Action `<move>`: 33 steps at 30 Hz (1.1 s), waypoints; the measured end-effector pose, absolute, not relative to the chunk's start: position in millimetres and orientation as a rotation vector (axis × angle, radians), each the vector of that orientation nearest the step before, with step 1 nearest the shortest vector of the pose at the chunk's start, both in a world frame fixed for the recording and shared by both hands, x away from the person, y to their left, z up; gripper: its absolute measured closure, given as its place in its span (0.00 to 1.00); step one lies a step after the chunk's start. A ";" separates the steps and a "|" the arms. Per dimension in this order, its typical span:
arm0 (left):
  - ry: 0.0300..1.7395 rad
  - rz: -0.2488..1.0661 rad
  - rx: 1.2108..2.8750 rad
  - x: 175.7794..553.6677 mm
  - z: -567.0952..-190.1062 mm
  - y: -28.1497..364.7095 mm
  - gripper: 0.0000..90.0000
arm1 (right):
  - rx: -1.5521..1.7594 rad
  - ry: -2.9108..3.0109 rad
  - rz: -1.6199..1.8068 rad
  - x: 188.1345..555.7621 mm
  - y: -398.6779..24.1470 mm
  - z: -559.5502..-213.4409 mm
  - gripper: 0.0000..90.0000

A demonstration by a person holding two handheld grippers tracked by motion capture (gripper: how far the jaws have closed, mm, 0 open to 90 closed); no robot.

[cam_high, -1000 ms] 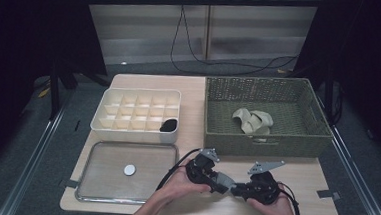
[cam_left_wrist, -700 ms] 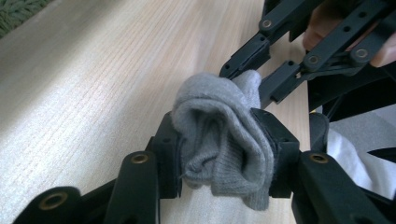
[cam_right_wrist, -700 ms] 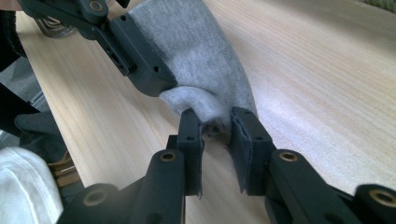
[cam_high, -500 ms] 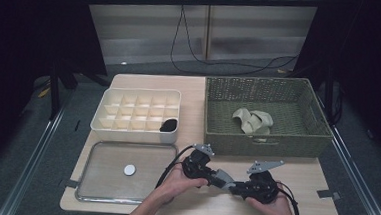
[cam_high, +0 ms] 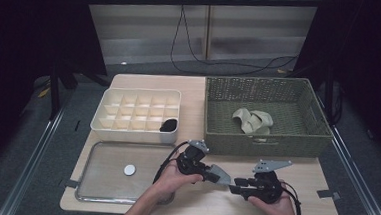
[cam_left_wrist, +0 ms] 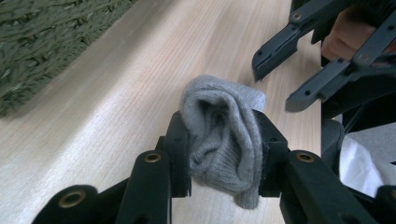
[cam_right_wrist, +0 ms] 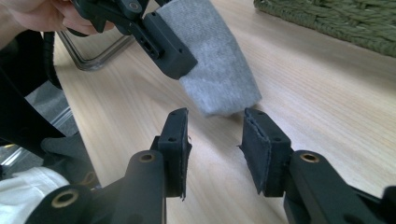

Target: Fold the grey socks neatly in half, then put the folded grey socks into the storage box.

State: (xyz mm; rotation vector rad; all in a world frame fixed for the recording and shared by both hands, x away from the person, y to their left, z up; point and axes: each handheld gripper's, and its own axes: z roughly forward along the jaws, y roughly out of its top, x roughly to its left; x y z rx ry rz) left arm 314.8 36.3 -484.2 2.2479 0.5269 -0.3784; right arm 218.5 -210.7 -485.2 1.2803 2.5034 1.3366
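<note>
The left tongs (cam_left_wrist: 224,149) pinch a bunched grey sock (cam_left_wrist: 224,140) between their pads, just above the wooden tabletop (cam_high: 300,169) in front of the woven basket (cam_high: 261,142); the right tongs (cam_right_wrist: 215,140) have just been opening and stand spread, nothing between them, their tips just short of the sock's free end; both hands sit near the tabletop's front edge

One grey sock (cam_left_wrist: 223,140), one basket (cam_high: 312,143), two trays (cam_high: 108,123).

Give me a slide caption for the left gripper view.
Left gripper clamps a bunched grey sock above the wooden table, right gripper open just beyond it.
</note>
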 end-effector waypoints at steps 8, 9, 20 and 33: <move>0.519 -0.363 2.268 313.9 -476.7 44.8 0.72 | 1.280 2.497 1.364 219.5 -215.0 -482.8 0.65; 0.537 -0.361 2.255 313.2 -474.7 46.6 0.72 | 1.279 2.498 1.364 219.3 -214.5 -482.7 0.65; 0.586 -0.324 2.233 318.4 -460.0 76.4 0.72 | 1.279 2.489 1.366 220.1 -214.7 -480.9 0.62; 0.635 -0.289 2.210 322.3 -449.2 108.9 0.72 | 1.280 2.480 1.360 219.3 -216.1 -480.6 0.60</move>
